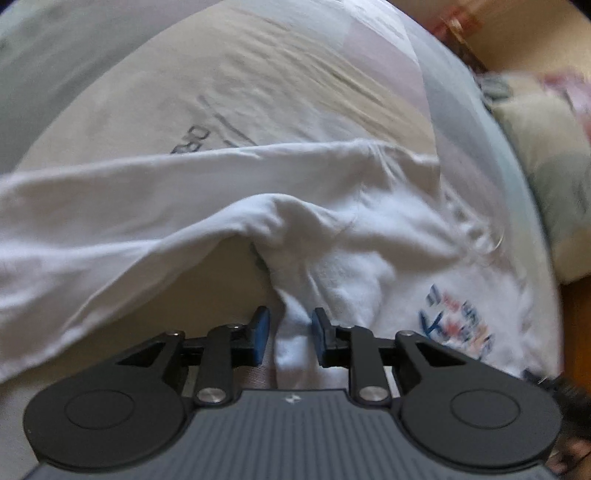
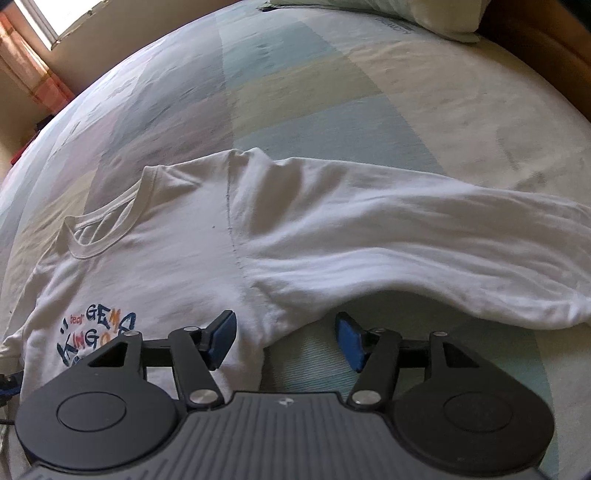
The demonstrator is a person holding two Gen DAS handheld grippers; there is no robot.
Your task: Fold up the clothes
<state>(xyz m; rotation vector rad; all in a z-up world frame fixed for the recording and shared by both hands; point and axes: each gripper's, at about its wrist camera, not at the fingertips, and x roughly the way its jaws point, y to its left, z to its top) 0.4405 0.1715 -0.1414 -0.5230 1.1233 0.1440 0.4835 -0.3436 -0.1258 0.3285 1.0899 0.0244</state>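
A white long-sleeved T-shirt [image 1: 369,206] lies spread on a pastel patchwork bedsheet [image 1: 258,92]. My left gripper [image 1: 290,332] is shut on a bunched ridge of its white cloth, which runs up from between the blue pads. In the right wrist view the T-shirt [image 2: 184,251] shows its collar at the left, a colourful chest print [image 2: 96,336] and one sleeve [image 2: 443,236] stretched out to the right. My right gripper [image 2: 286,341] hovers open over the underarm seam, with the shirt's edge below the gap and neither pad touching it.
The bedsheet [image 2: 295,92] stretches far beyond the shirt. A pale pillow [image 2: 406,14] lies at the bed's far end, and another pillow [image 1: 546,155] sits at the right. An orange curtain [image 2: 29,70] hangs by a bright window at the upper left.
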